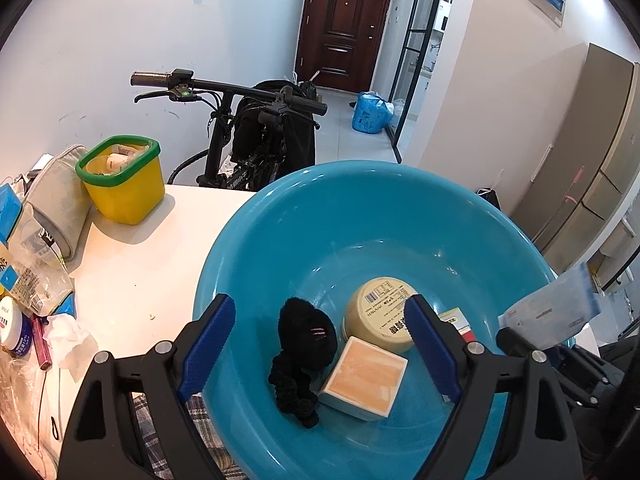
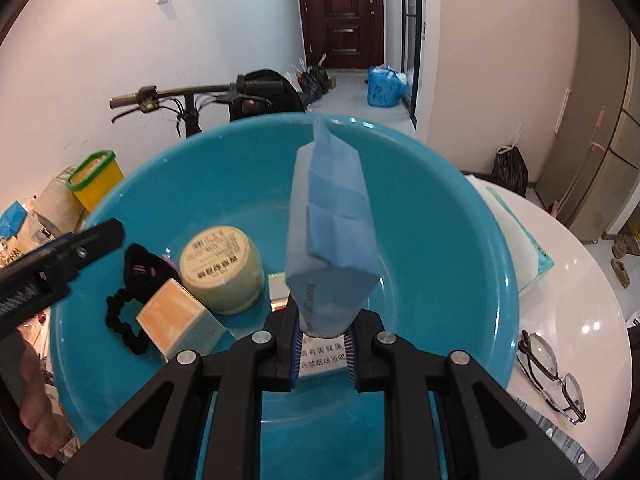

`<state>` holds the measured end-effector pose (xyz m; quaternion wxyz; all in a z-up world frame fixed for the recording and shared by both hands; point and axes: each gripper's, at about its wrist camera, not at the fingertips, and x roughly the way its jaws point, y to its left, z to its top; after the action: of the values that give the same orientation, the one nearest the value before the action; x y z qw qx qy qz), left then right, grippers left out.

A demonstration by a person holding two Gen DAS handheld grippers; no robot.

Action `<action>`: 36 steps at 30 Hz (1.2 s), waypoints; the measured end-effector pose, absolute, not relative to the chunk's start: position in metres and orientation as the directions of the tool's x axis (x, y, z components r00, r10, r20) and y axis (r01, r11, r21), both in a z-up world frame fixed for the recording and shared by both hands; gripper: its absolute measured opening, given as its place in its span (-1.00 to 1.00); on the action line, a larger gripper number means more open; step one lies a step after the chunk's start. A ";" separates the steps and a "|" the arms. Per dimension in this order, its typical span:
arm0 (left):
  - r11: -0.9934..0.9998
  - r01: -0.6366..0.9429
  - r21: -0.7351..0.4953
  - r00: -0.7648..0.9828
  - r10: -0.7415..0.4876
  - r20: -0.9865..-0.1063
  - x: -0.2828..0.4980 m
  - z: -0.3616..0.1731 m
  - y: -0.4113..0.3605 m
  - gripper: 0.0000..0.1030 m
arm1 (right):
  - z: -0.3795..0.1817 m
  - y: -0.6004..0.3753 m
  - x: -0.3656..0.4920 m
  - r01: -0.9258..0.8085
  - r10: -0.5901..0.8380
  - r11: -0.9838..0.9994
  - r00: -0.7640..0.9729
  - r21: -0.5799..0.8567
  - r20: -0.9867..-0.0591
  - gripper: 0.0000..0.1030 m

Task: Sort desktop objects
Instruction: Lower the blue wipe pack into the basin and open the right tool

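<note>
The right gripper (image 2: 322, 354) has its jaws pinching a blue packet (image 2: 330, 232) by its lower end, above the teal basin (image 2: 472, 216) toward 12 o'clock; light, floppy film, best held near that stiffer end. Left gripper (image 1: 320, 344) jaws are spread, empty

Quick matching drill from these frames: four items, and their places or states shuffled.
1. pale blue folded pouch
2. round cream tin
3. yellow tub with green rim
4. black-framed glasses

A. on the white table right of the teal basin
B. clamped in the right gripper
C. lying in the basin
D. on the table left of the basin

Pairs: 1-B, 2-C, 3-D, 4-A
</note>
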<state>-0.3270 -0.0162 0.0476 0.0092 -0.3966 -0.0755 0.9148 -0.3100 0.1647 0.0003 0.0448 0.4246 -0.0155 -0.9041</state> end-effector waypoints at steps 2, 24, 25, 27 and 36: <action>-0.989 0.041 -0.144 -0.685 0.077 -0.725 -0.327 0.047 -0.017 0.71 | -0.004 0.165 -0.312 0.070 -0.095 -0.995 -0.619 0.066 -0.780 -0.68; -0.993 0.029 -0.111 -0.672 0.062 -0.737 -0.328 0.044 -0.013 0.71 | -0.003 0.165 -0.312 0.079 -0.108 -0.994 -0.611 0.076 -0.784 -0.59; -0.993 0.030 -0.112 -0.672 0.063 -0.738 -0.328 0.044 -0.014 0.71 | -0.003 0.166 -0.312 0.077 -0.110 -0.994 -0.611 0.079 -0.784 -0.52; -0.993 0.029 -0.113 -0.670 0.064 -0.739 -0.328 0.044 -0.013 0.71 | -0.001 0.167 -0.311 0.074 -0.112 -0.994 -0.614 0.085 -0.781 -0.30; -0.993 0.032 -0.111 -0.680 0.060 -0.731 -0.327 0.048 -0.017 0.71 | 0.010 0.167 -0.308 0.069 -0.095 -0.995 -0.647 0.066 -0.756 -0.05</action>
<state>-0.3267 -0.0169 0.0477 0.0077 -0.4000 -0.0572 0.9147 -0.3076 0.1667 0.0097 0.0451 0.4174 -0.0157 -0.9075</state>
